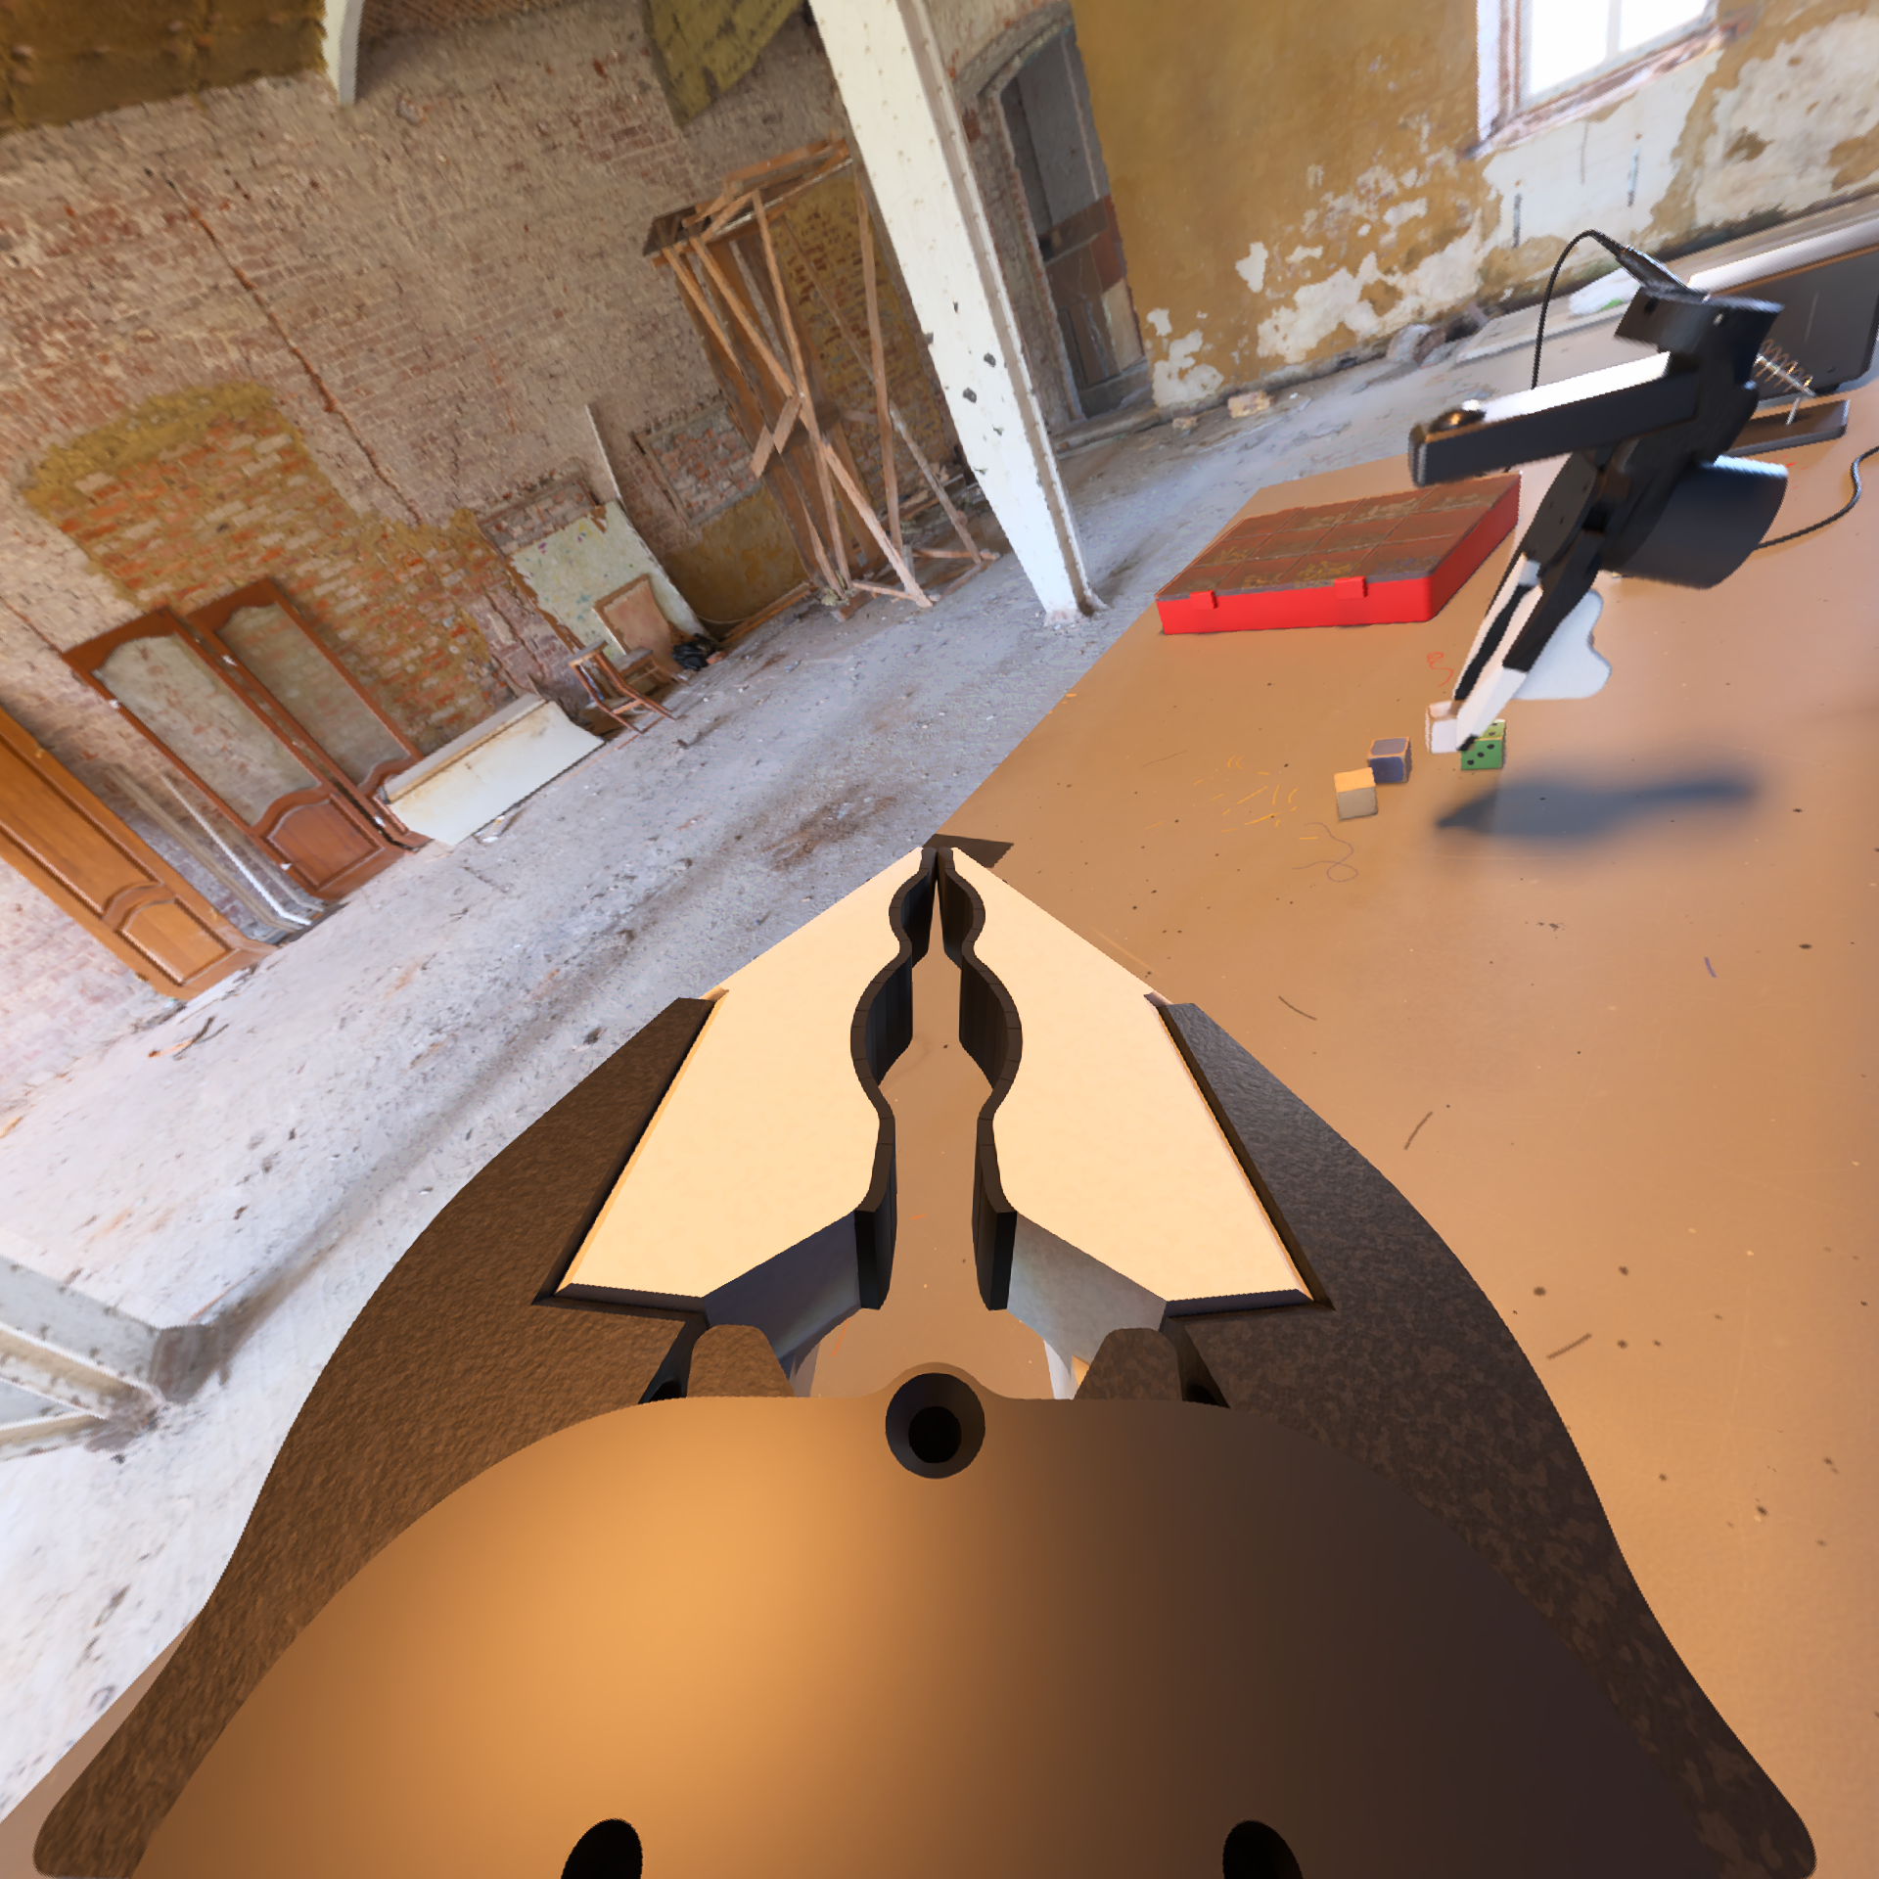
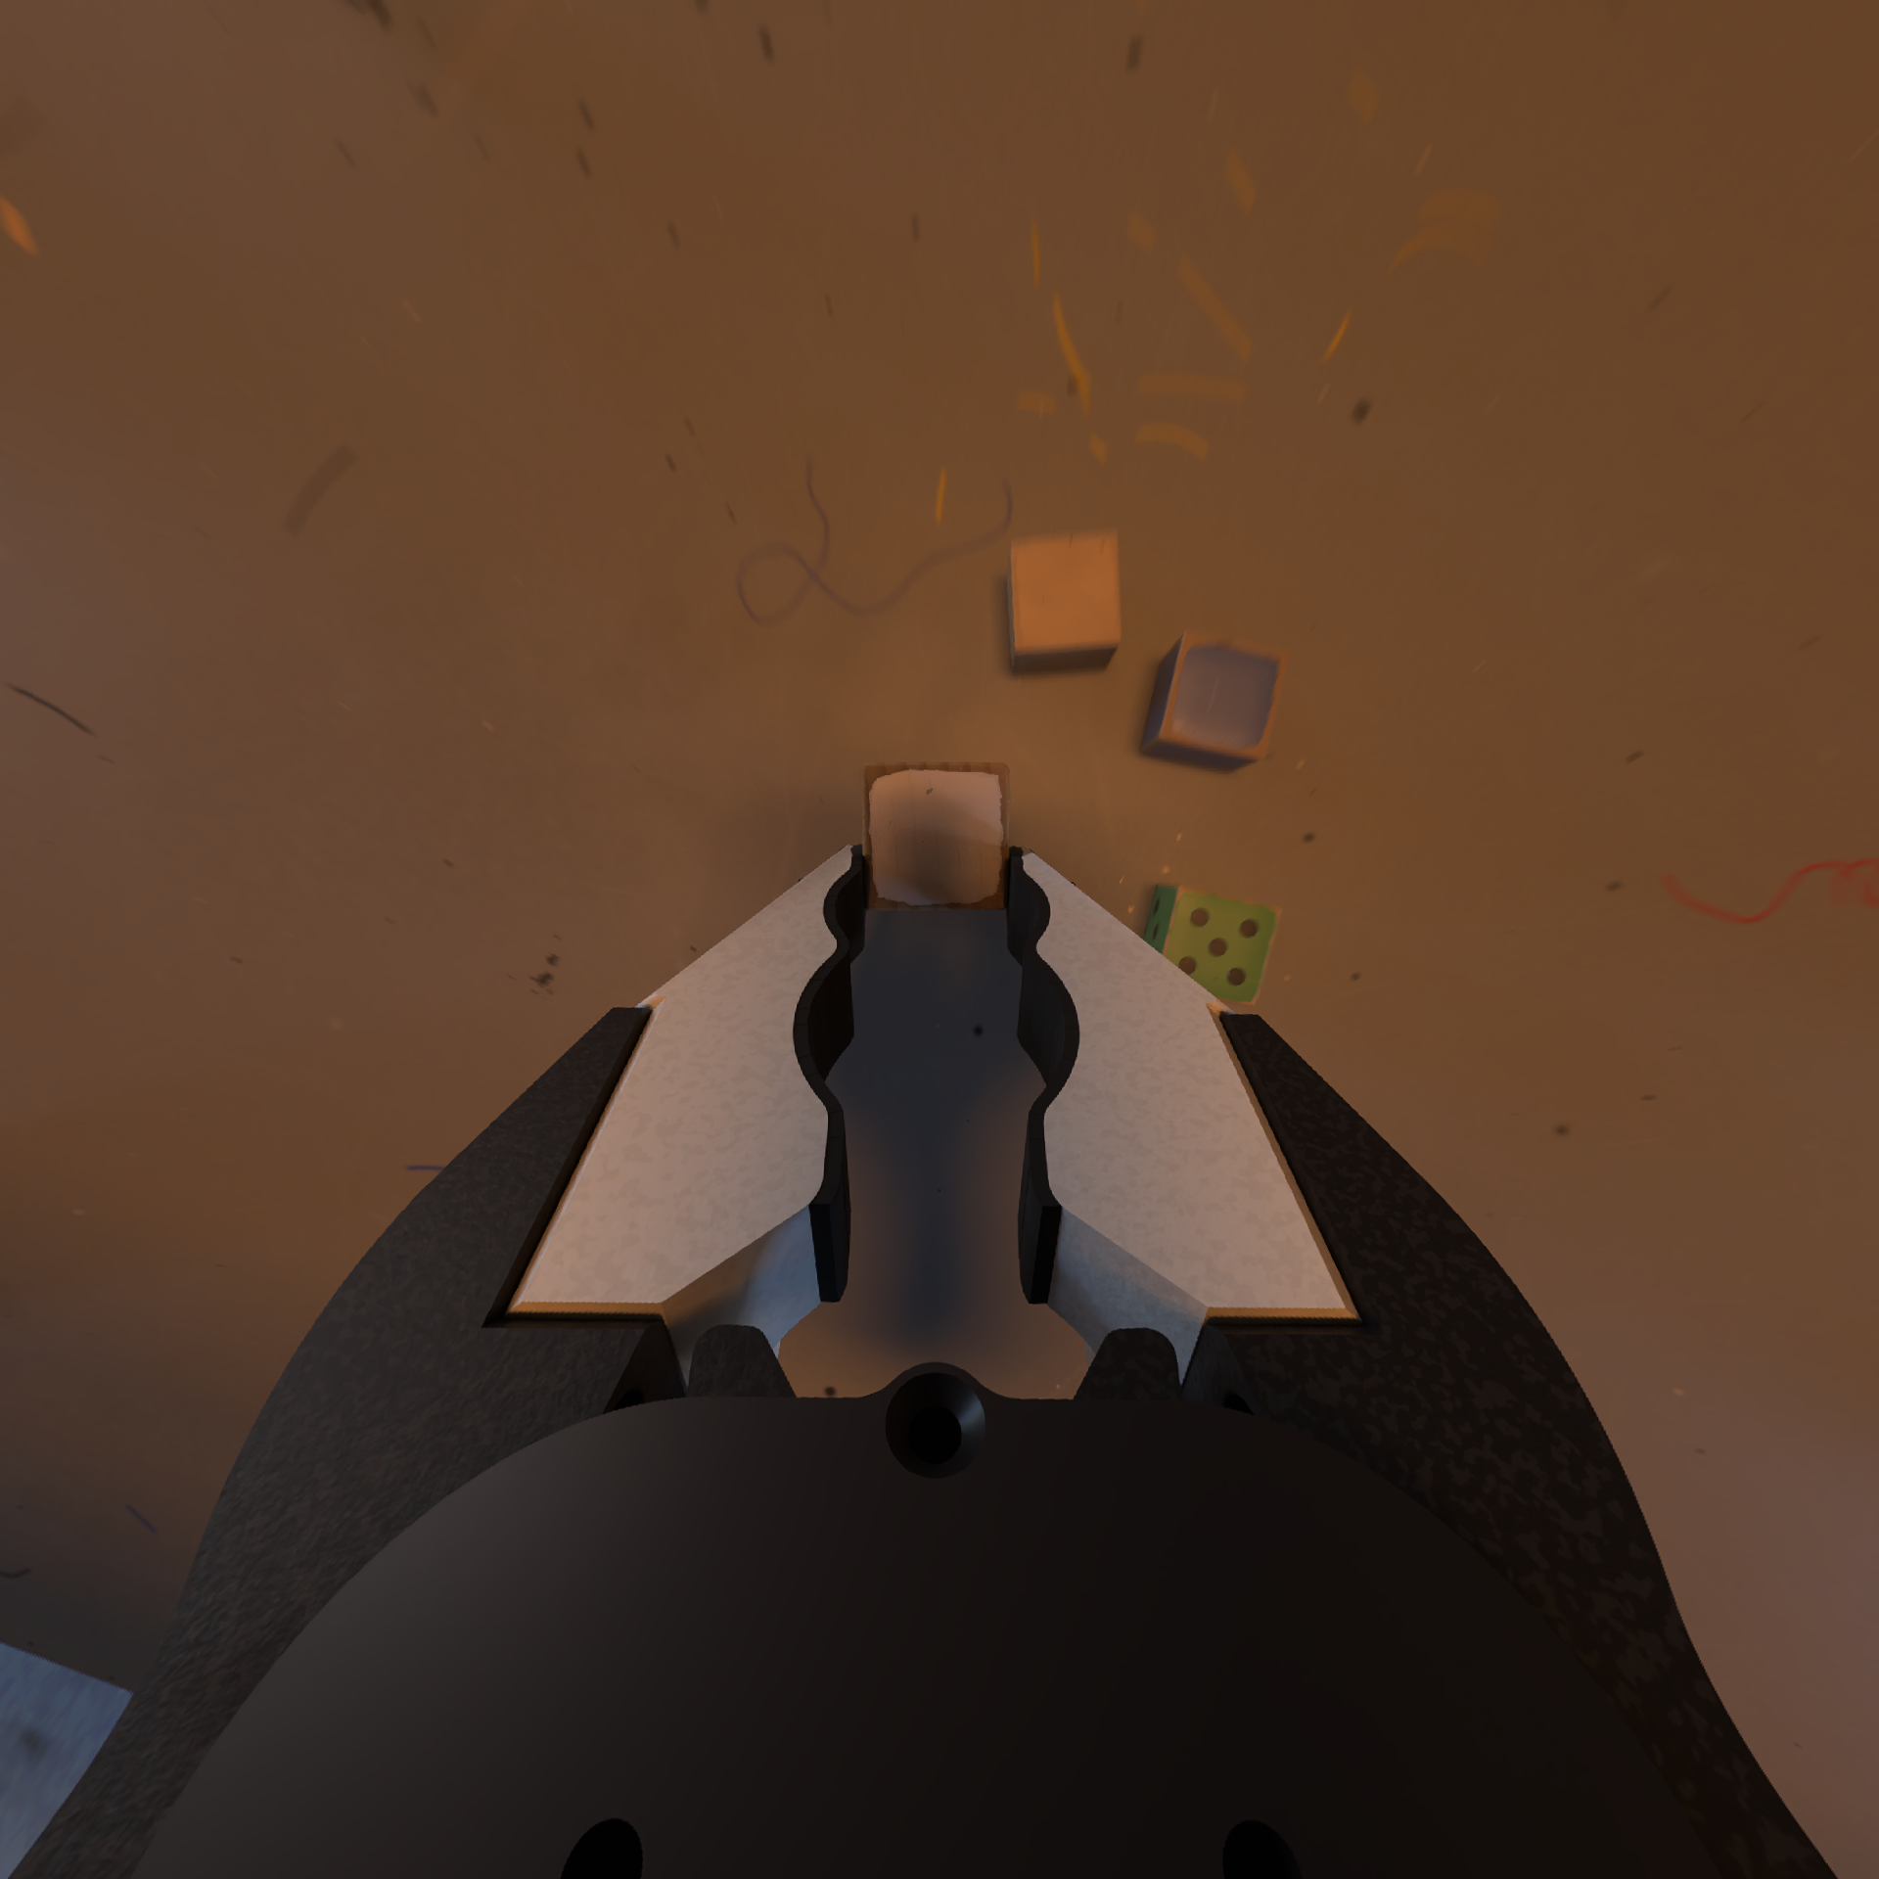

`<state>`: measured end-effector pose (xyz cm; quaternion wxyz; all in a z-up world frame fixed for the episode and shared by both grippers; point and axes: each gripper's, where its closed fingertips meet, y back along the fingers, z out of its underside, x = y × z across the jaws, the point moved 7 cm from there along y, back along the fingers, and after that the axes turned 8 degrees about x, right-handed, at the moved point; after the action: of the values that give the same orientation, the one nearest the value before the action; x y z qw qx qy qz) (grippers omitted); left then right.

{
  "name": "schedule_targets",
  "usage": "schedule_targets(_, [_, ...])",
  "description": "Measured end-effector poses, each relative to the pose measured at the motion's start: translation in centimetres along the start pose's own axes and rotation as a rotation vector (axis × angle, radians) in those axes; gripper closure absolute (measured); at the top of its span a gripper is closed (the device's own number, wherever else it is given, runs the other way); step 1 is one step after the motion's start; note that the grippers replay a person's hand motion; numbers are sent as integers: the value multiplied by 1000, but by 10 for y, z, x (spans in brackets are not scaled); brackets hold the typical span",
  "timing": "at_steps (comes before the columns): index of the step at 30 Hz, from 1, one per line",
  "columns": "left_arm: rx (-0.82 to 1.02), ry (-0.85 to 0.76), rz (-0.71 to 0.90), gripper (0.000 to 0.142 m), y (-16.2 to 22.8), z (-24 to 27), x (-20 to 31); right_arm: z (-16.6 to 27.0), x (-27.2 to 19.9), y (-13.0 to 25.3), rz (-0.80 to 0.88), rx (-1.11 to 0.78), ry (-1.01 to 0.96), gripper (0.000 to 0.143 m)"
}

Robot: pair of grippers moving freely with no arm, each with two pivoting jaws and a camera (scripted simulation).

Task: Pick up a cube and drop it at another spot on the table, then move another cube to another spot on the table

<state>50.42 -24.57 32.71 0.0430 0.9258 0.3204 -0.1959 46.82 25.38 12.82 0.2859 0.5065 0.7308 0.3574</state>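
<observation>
In the right wrist view my right gripper (image 2: 935, 864) points down at the brown table (image 2: 508, 712), its fingertips closed against both sides of a white cube (image 2: 935, 824). A tan cube (image 2: 1065, 600), a blue-grey cube (image 2: 1215, 702) and a green die (image 2: 1220, 941) lie to its right. The left wrist view shows the right gripper (image 1: 1461, 724) far off at the white cube (image 1: 1438, 728), with the green die (image 1: 1482, 750), blue-grey cube (image 1: 1390, 760) and tan cube (image 1: 1355, 793) nearby. My left gripper (image 1: 935, 862) is shut and empty near the table's edge.
A red flat case (image 1: 1332, 569) lies on the table beyond the cubes. A dark device with a cable (image 1: 1820, 346) stands at the far right. A white patch (image 1: 1571, 661) lies under the right gripper. The table edge (image 1: 1068, 702) runs diagonally, with floor to its left.
</observation>
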Motion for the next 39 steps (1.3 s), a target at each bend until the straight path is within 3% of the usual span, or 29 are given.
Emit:
schedule_targets(7, [-12, -2, 1, 142, -1, 1, 1, 22, 9, -34, 30, -101, 25, 116])
schedule_targets(10, [-14, -5, -3, 142, 0, 1, 1, 8, 10, -19, 35, 14, 38, 100])
schedule_targets(15, [3, 7, -8, 142, 0, 1, -2, -69, -40, 47, -15, 441, 218, 100])
schedule_targets(17, [1, 8, -7, 142, -1, 2, -3, -100, -77, 51, -91, 483, 352, 100])
schedule_targets(19, [-12, -1, -9, 142, -2, 3, -3, -125, -107, 33, -136, 431, 463, 98])
schedule_targets(22, [-32, -14, -15, 142, -2, 5, -2, -149, -140, -27, -191, 293, 514, 94])
schedule_targets(28, [-11, -7, -2, 142, 3, 4, -3, -154, -163, -131, -168, 105, 790, 94])
schedule_targets(32, [-3, -14, 2, 142, 4, 3, -3, -156, -158, -166, -111, 38, 857, 95])
schedule_targets(39, [-7, -20, 18, 142, 2, 3, -2, -160, -143, -192, -174, -30, 684, 100])
